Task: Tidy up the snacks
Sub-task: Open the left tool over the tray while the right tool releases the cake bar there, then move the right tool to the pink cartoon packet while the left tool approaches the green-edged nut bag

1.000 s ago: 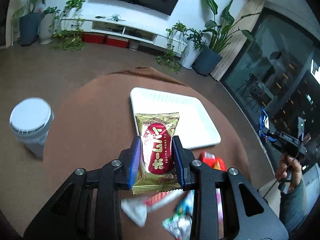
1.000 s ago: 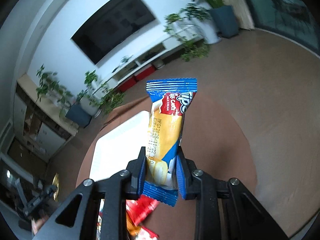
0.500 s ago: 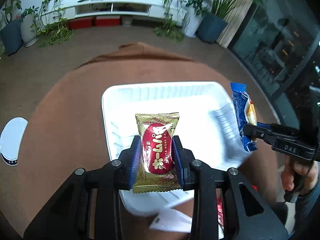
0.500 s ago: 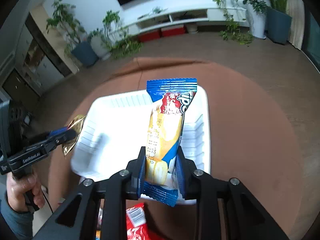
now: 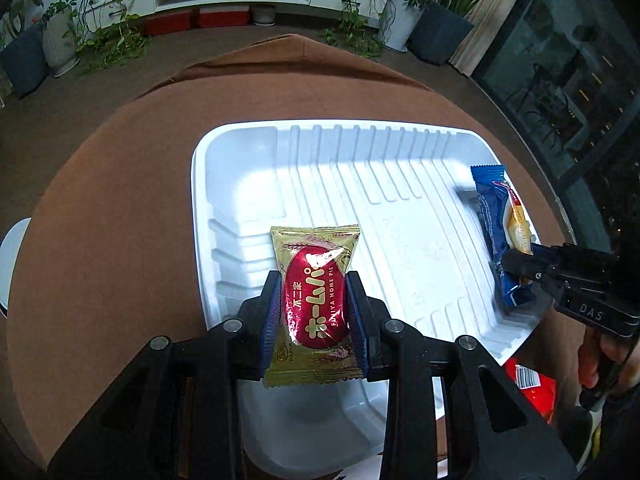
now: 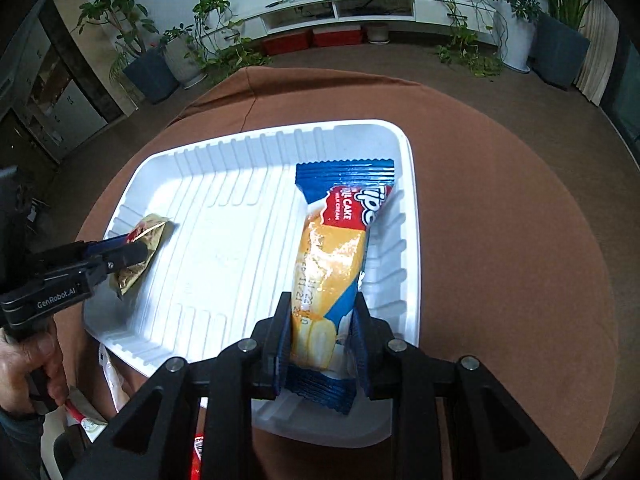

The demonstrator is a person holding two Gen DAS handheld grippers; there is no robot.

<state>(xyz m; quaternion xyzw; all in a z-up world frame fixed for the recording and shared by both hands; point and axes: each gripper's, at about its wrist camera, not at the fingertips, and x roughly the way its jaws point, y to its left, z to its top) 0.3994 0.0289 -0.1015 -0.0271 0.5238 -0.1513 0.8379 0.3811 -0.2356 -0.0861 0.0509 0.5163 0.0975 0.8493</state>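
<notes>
A white ribbed tray point(image 5: 360, 148) point(image 6: 224, 160) lies on the round brown table. My left gripper point(image 5: 314, 304) is shut on a gold and red pie packet point(image 5: 314, 300), held over the tray's left side; it shows in the right wrist view point(image 6: 140, 254). My right gripper point(image 6: 322, 338) is shut on a blue and yellow cake packet point(image 6: 332, 256), held over the tray's right side; it shows in the left wrist view point(image 5: 502, 232).
More snack packets lie at the table's near edge: a red one point(image 5: 532, 384) and white and red ones point(image 6: 92, 416). A white-lidded bin point(image 5: 10, 256) stands left of the table. Potted plants and a low TV shelf line the far wall.
Both grippers have moved from the near edge to above the tray and lowered toward it, each still holding its packet. The tray now fills both views.
</notes>
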